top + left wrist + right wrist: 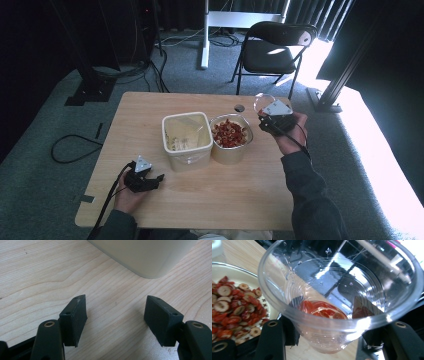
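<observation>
Wooden table (210,200), dark curtained room; cream tub (187,141) beside bowl of sliced red dates (230,138). Right gripper (328,315) pinching clear plastic cup (342,290), few slices inside, likely scooping. Left gripper (116,317) spread, idle near tub

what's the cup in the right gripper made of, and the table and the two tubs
Cup: clear thin plastic, glossy, see-through with droplets and ribbed base.
Table: light wood or wood-look laminate, matte, grain lines visible.
Square tub and round tub: probably cream plastic, smooth, opaque.
</observation>
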